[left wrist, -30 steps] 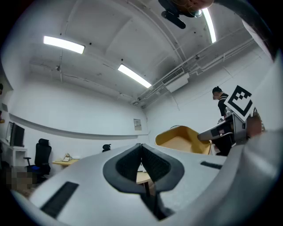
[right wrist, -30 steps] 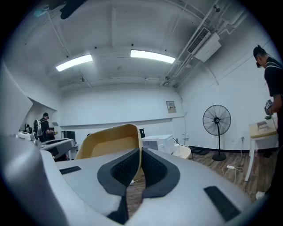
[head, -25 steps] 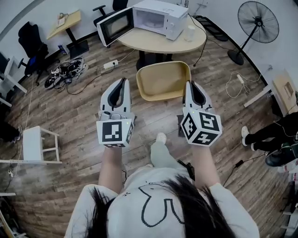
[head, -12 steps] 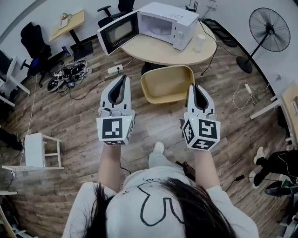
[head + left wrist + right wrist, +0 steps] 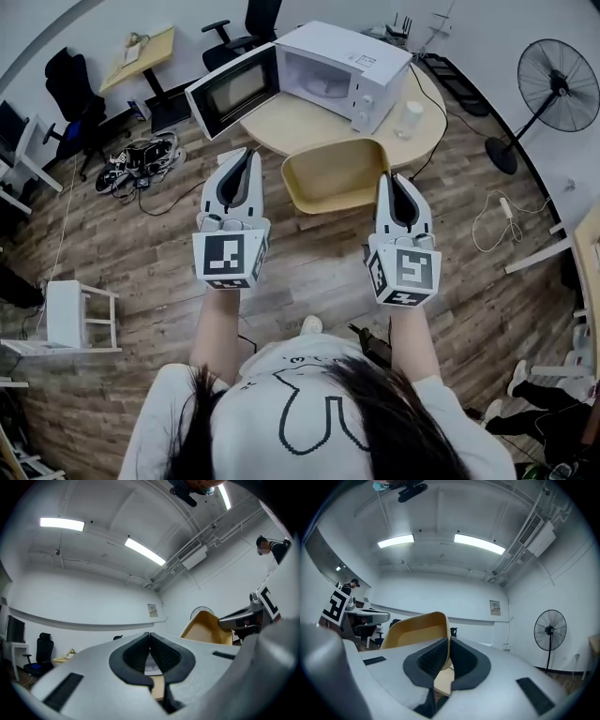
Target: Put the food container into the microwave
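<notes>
The container (image 5: 333, 173), tan and bare inside, hangs in the air between the two tools, just short of the table's (image 5: 300, 127) near edge. The right gripper (image 5: 392, 180) is clamped on its right rim, the wall pinched between the pads. The left gripper (image 5: 246, 155) is closed on nothing, near the left rim but apart from it. On the table the microwave (image 5: 352, 52) stands with its door (image 5: 230, 92) swung wide to the left, and a cup (image 5: 410, 119) stands to its right.
</notes>
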`<state>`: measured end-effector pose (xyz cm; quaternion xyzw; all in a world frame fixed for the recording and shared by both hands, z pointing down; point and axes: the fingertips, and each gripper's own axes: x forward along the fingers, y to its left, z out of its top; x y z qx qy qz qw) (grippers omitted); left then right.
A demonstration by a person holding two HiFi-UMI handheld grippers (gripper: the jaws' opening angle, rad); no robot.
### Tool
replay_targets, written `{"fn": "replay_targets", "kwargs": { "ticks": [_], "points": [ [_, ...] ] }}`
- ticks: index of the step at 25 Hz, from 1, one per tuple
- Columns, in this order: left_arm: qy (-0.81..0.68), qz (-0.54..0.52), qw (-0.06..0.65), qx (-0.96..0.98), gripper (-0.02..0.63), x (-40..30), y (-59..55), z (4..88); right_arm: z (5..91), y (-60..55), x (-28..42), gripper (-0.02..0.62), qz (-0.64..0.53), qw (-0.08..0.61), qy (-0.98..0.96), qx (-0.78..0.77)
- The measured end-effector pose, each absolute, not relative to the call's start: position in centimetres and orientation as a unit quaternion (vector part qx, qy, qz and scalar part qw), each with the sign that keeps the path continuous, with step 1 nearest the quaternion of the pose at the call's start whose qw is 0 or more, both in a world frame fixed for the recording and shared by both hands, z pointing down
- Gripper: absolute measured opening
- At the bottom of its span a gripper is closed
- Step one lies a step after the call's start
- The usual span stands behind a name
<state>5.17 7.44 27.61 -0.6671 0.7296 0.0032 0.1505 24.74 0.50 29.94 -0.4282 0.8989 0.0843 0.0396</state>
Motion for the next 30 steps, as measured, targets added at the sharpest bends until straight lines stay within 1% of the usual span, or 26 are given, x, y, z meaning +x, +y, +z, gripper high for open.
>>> {"fn": "replay_targets", "kwargs": {
  "ticks": [6, 16, 22, 30],
  "points": [
    [0.733, -0.012, 0.152, -0.663, 0.009, 4.8, 4.3, 27.6, 30.6, -3.0, 24.2, 0.037, 0.071, 0.042, 0.904, -0.420],
    [0.725, 0.008, 0.145, -0.674, 0.009, 2.9, -0.6, 27.8, 31.5, -7.2, 22.5, 0.037, 0.059, 0.031, 0.895, -0.440],
    [0.713, 0.014, 0.145, -0.686, 0.009, -0.4, -4.8, 28.5, 32.1, -10.8, 19.2, 0.037, 0.060, 0.024, 0.888, -0.455],
    [0.689, 0.010, 0.145, -0.710, 0.009, -6.6, -12.1, 28.4, 32.2, -17.3, 13.0, 0.038, 0.041, 0.019, 0.876, -0.480]
  ]
}}
